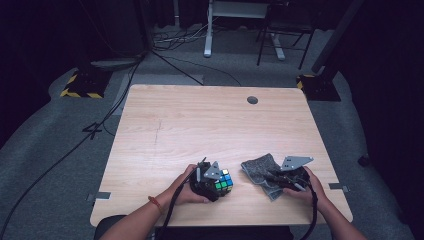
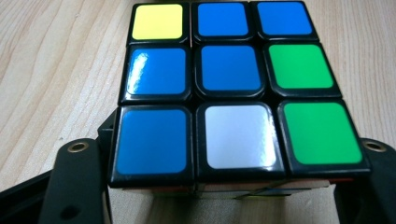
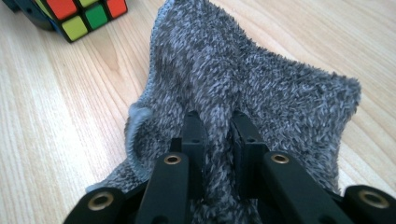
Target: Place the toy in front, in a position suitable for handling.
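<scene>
Sitting near the table's (image 1: 210,125) near edge, the cube (image 2: 231,88) is clamped in the left gripper (image 1: 207,182); rightward, the right gripper (image 3: 217,140) pinches a fold of cloth (image 3: 261,79).

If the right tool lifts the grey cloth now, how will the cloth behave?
The grey cloth looks soft and fuzzy, so it will probably hang limp. The right tool pinches just one raised fold, so the rest would likely drape and drag across the table. It seems light and unlikely to slip out.

Glossy plastic puzzle cube (image 2: 229,93); fuzzy grey cloth (image 3: 261,84); matt pale wood-grain table (image 1: 200,120); matt black fingers (image 3: 194,135)
</scene>
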Demonstrator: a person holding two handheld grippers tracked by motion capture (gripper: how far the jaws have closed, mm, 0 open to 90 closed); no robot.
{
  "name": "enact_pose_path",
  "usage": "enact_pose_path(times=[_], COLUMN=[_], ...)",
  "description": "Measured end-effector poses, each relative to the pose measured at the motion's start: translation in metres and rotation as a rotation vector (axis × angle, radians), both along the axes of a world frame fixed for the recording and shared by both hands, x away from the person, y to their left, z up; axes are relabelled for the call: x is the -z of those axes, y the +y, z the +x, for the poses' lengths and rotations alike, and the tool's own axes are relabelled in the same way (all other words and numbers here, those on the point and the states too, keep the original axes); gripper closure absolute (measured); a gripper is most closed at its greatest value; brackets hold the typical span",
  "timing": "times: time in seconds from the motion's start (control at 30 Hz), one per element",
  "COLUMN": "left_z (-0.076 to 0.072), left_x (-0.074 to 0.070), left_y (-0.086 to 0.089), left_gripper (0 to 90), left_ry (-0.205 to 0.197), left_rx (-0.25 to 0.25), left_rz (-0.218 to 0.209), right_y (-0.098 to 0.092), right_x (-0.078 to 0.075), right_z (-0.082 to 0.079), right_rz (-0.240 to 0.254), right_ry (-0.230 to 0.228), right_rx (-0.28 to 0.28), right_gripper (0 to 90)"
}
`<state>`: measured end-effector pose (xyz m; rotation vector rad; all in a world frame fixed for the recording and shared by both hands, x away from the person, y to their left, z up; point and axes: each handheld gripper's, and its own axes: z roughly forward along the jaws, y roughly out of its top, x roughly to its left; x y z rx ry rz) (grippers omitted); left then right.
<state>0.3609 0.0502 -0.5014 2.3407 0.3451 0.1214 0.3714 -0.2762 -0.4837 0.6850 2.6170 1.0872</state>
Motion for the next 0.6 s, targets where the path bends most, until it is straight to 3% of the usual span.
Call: enact_pose_path(times=[0.47,0.53,0.6], left_z=[-0.004,-0.004,-0.003], left_x=[-0.004,-0.006,-0.009], left_y=[-0.001,0.000,0.002], left_gripper=[33.5,33.5,33.5], left_ry=[0.019,0.008,0.013], left_rx=[0.038,0.041,0.029], left_rz=[0.027,0.038,0.019], right_y=[-0.001,-0.001,0.000], right_x=[-0.010,-0.012,-0.016], right_z=[0.000,0.000,-0.001], right_rz=[0.049,0.057,0.070], right_ry=[-0.035,-0.043,-0.048], right_rx=[0.010,0.008,0.005], right_gripper=[79.5,79.6,79.7])
